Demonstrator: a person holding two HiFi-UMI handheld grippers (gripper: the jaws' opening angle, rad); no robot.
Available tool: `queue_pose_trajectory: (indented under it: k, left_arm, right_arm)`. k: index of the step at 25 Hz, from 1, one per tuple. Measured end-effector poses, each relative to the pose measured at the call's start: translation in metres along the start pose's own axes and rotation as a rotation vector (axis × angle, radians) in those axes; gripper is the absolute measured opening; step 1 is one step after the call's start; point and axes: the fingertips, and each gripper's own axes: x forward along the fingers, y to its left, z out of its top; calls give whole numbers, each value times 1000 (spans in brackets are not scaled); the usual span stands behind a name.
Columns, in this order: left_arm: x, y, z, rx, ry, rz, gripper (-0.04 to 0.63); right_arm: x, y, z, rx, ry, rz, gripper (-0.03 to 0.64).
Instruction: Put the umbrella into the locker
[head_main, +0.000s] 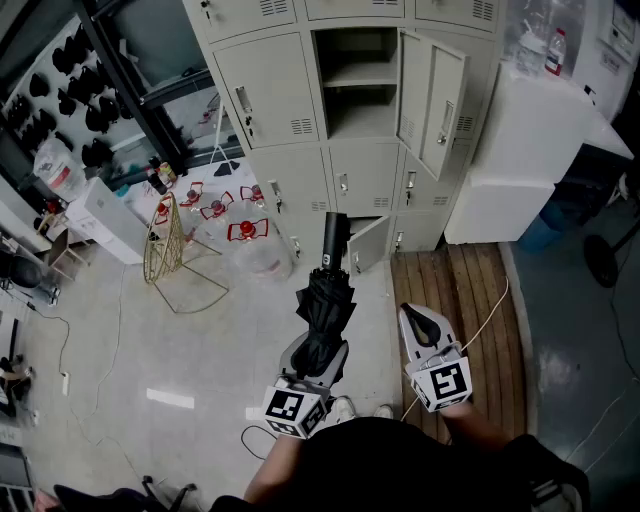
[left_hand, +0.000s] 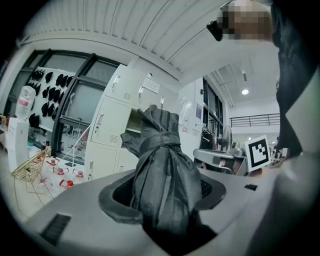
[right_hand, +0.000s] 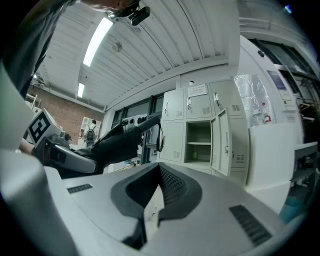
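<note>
A folded black umbrella (head_main: 326, 305) points toward the lockers with its handle (head_main: 335, 238) leading. My left gripper (head_main: 320, 350) is shut on its bundled canopy, and in the left gripper view the fabric (left_hand: 160, 170) fills the gap between the jaws. Straight ahead stands the cream locker bank, with one compartment (head_main: 358, 85) open, a shelf inside it and its door (head_main: 441, 95) swung to the right. My right gripper (head_main: 422, 325) hovers just right of the umbrella, shut and holding nothing. The right gripper view shows the umbrella (right_hand: 117, 142) at left and the open compartment (right_hand: 199, 144) ahead.
A lower locker door (head_main: 368, 243) stands ajar just beyond the umbrella's handle. A gold wire basket (head_main: 165, 250) and red-capped bottles (head_main: 225, 210) sit on the floor at left. White cabinets (head_main: 530, 140) and a wooden platform (head_main: 465, 300) lie to the right.
</note>
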Motion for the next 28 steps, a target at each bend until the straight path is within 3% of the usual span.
queue_pose_trajectory:
  k: [6, 28]
  left_arm:
    - [-9, 9, -2, 7, 31, 25, 252]
    - [-12, 40, 10, -27, -20, -42, 250]
  right_arm:
    - [1, 7, 3, -4, -4, 9, -2]
    - [24, 26, 18, -29, -47, -25, 0]
